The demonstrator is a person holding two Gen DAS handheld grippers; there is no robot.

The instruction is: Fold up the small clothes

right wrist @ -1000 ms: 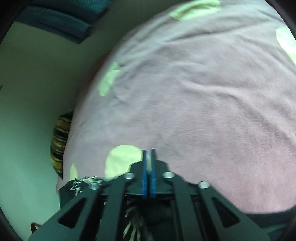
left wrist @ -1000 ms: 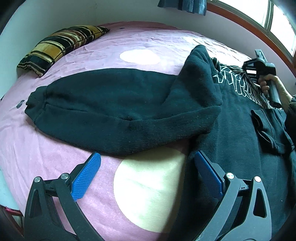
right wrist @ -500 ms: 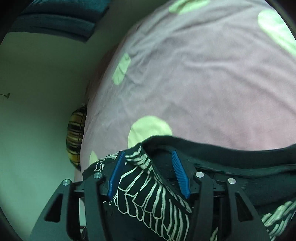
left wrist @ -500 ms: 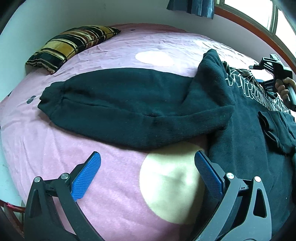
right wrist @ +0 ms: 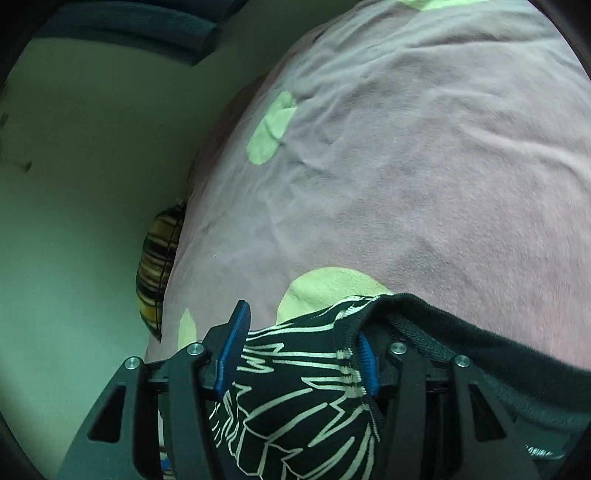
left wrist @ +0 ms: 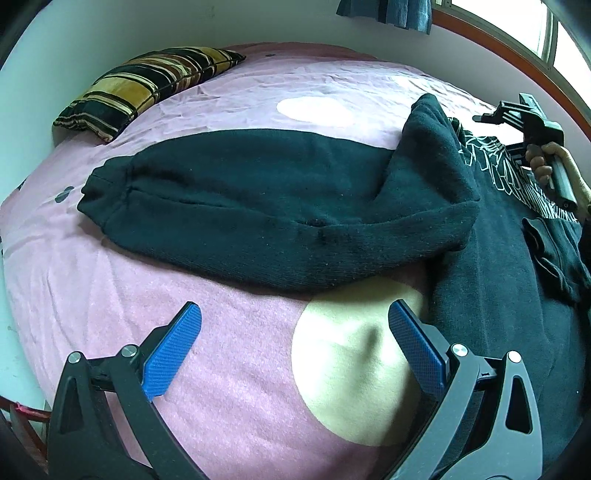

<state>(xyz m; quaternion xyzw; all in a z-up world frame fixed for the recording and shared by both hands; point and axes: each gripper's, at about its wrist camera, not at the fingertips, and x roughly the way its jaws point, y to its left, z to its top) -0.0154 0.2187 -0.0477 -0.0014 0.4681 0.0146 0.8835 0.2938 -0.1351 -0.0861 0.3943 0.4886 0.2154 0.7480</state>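
Observation:
A black sweatshirt (left wrist: 498,302) with a white line print lies on the pink bed. Its sleeve (left wrist: 240,206) stretches out to the left. My left gripper (left wrist: 291,347) is open and empty, hovering above the bedspread just in front of the sleeve and beside the sweatshirt's body. My right gripper (right wrist: 299,343) is open, with the printed edge of the sweatshirt (right wrist: 295,384) lying between its blue pads (right wrist: 232,347). The right gripper also shows in the left wrist view (left wrist: 532,125), held by a hand at the garment's far edge.
The pink bedspread (left wrist: 110,295) has pale round patches. A striped yellow and black pillow (left wrist: 144,85) lies at the far left by the wall. A window and dark curtain (left wrist: 384,11) are behind the bed.
My right gripper opened from shut and now straddles the printed edge of the sweatshirt. My left gripper stayed open and the view shifted, so the sleeve sits further right.

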